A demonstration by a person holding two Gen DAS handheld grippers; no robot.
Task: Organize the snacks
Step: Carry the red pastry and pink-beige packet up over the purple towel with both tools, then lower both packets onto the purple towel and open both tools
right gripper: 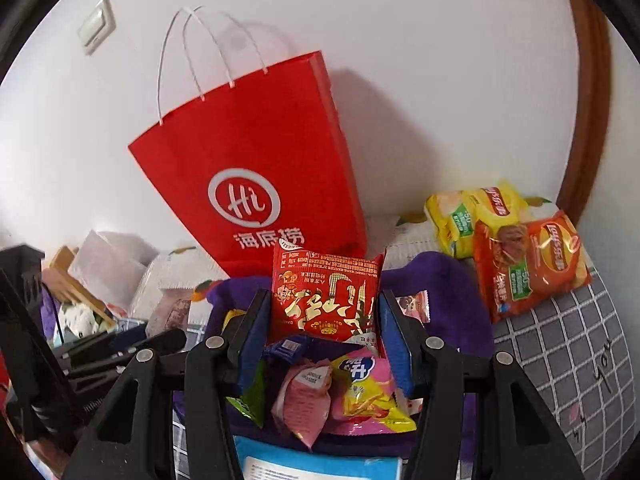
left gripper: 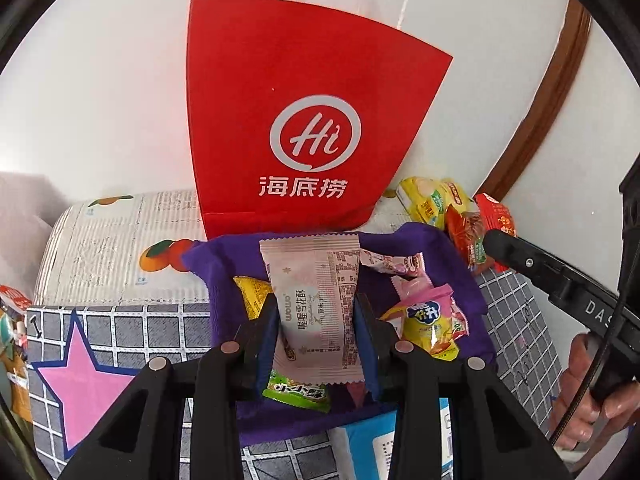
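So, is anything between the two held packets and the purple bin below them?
Nothing visible. The left gripper holds the pink packet and the right gripper the red packet directly above the open purple bin, which holds only loose snacks.

Behind everything we see a plain white wall [right gripper: 420, 80], and on it, in the upper left of the right wrist view, a pale wall switch [right gripper: 96, 26]. A curved brown wooden trim [left gripper: 548, 100] runs down the right side of both views. Across the lower part of the left wrist view lies a grey checked cloth [left gripper: 132, 328] with a pink star [left gripper: 86, 376] printed at lower left. Above it, at middle left, sits a white ribbed cloth [left gripper: 120, 236] printed with oranges. At the bottom centre of the right wrist view a light blue packet [right gripper: 320, 460] pokes in, only partly visible.
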